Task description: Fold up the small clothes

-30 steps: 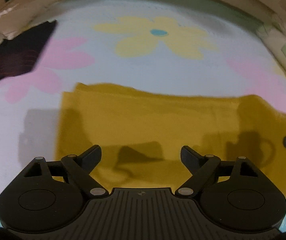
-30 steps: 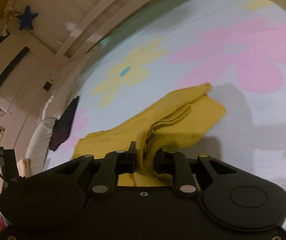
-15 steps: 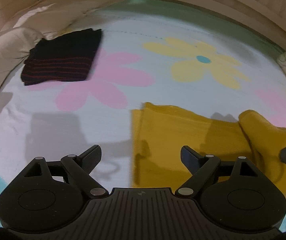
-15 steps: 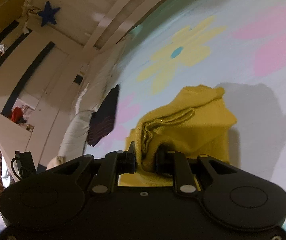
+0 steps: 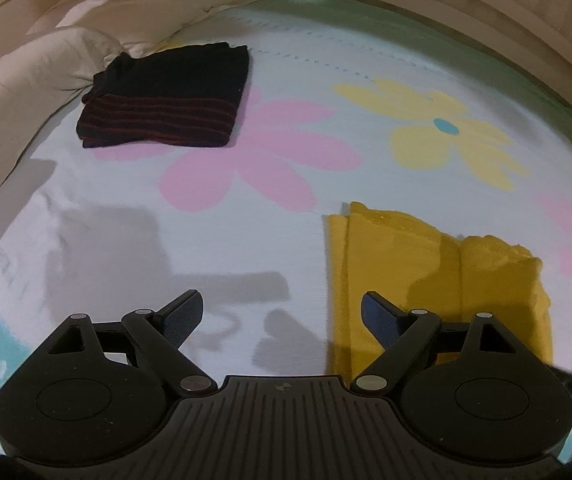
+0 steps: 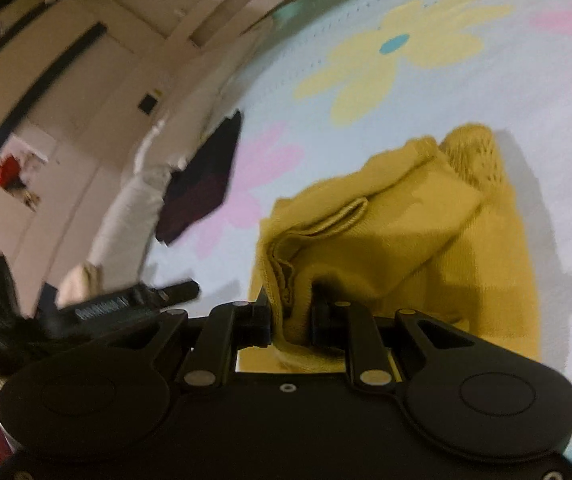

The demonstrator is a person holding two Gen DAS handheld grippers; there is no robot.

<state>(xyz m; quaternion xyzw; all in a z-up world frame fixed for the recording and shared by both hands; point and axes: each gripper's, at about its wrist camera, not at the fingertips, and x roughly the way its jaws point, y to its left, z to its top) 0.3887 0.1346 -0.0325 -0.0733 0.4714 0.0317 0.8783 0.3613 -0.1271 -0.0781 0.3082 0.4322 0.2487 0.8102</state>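
Note:
A mustard-yellow knit garment [image 5: 398, 272] lies partly folded on the flowered bedsheet [image 5: 214, 240]. My right gripper [image 6: 289, 316] is shut on a bunched edge of the yellow garment [image 6: 398, 240] and holds that part lifted over the flat rest. My left gripper [image 5: 282, 308] stands open above bare sheet, just left of the garment's left edge, with nothing between its fingers. In the right wrist view the left gripper [image 6: 126, 304] shows as a dark shape at the left. A folded black garment with red stripes [image 5: 166, 100] lies at the far left of the bed.
White pillows [image 5: 38, 64] line the bed's left side and a wooden bed frame [image 5: 486, 12] curves along the far edge. The black folded garment [image 6: 202, 184] lies beside the pillows [image 6: 126, 208]. Beyond the bed are cream cupboard doors [image 6: 66, 80].
My left gripper has slid left off the yellow garment onto bare sheet. My right gripper has carried the garment's gripped edge leftward, folding it over the rest.

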